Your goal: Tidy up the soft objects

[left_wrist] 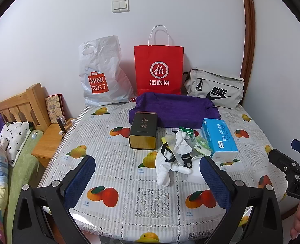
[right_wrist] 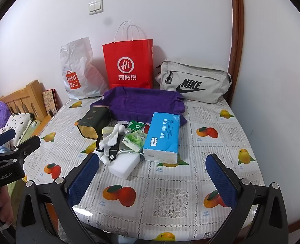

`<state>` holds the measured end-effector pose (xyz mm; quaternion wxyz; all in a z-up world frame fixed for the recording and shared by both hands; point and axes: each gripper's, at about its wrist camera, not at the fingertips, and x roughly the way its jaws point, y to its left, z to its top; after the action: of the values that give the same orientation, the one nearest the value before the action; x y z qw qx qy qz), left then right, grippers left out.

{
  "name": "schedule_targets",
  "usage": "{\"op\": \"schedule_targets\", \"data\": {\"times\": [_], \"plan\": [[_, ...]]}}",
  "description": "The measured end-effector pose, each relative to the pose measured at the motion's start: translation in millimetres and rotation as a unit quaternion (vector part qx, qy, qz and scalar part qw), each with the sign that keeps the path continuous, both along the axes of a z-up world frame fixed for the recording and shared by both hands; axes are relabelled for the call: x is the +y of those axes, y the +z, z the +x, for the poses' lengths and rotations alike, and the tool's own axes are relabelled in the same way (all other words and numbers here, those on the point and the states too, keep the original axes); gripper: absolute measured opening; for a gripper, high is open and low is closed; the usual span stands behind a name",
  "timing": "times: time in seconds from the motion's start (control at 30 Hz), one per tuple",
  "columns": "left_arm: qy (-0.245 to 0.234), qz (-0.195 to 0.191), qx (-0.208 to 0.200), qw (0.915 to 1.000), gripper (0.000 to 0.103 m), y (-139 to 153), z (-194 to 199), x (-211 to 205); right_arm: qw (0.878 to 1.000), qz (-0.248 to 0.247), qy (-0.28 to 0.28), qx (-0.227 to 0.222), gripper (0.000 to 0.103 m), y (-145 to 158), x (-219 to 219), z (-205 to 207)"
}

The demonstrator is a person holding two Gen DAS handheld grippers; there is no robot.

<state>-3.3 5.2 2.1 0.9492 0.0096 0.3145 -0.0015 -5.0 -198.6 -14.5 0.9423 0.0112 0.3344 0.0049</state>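
A pile lies mid-table: a white soft toy or glove (left_wrist: 166, 172), crumpled white tissue (left_wrist: 181, 144) (right_wrist: 114, 136), a white sponge block (right_wrist: 125, 163), green packets (right_wrist: 134, 140), a blue tissue pack (left_wrist: 219, 137) (right_wrist: 163, 136) and a black-strapped item (right_wrist: 114, 149). A purple towel (left_wrist: 176, 107) (right_wrist: 143, 103) lies behind. My left gripper (left_wrist: 147, 181) is open and empty, just short of the pile. My right gripper (right_wrist: 153, 180) is open and empty, near the table's front edge. Each gripper shows at the edge of the other's view.
A dark tin box (left_wrist: 143, 131) (right_wrist: 93, 123) lies left of the pile. A white Miniso bag (left_wrist: 101, 73), a red paper bag (left_wrist: 159, 69) and a grey Nike pouch (left_wrist: 215, 88) stand against the wall. A wooden bed and nightstand (left_wrist: 50, 136) sit left of the table (left_wrist: 117, 162).
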Motion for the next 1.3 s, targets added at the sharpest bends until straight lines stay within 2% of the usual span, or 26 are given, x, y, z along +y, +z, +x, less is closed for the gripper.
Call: {"op": "schedule_targets", "data": {"times": [0.63, 0.73, 0.87, 0.9, 0.97, 1.13, 1.3], "plan": [[-0.008, -0.005, 0.009, 0.9999, 0.103, -6.6, 2.4, 2.3, 1.0, 0.005, 0.007, -0.007, 0.103, -2.1, -1.2, -0.2], [-0.019, -0.005, 0.032, 0.9993, 0.103, -17.8, 12.7, -5.3, 1.0, 0.003, 0.007, -0.003, 0.103, -6.2, -3.3, 3.4], [-0.027, -0.012, 0.086, 0.9958, 0.103, -36.9, 29.4, -11.0, 1.0, 0.009, 0.004, 0.002, 0.103, -13.2, -11.6, 9.1], [-0.031, -0.015, 0.089, 0.9954, 0.103, -41.5, 32.7, -12.1, 1.0, 0.011, 0.002, 0.005, 0.103, -15.7, -14.8, 11.4], [-0.039, -0.013, 0.071, 0.9966, 0.103, -51.7, 40.5, -15.3, 1.0, 0.017, -0.004, 0.01, 0.103, -21.4, -22.1, 16.2], [-0.049, 0.007, 0.094, 0.9944, 0.103, -73.9, 60.0, -25.4, 0.999, 0.031, -0.013, 0.026, 0.103, -38.0, -37.1, 29.8], [-0.066, 0.001, 0.108, 0.9919, 0.103, -92.3, 85.2, -33.5, 0.998, 0.043, -0.014, 0.045, 0.103, -57.1, -46.4, 47.6]]}}
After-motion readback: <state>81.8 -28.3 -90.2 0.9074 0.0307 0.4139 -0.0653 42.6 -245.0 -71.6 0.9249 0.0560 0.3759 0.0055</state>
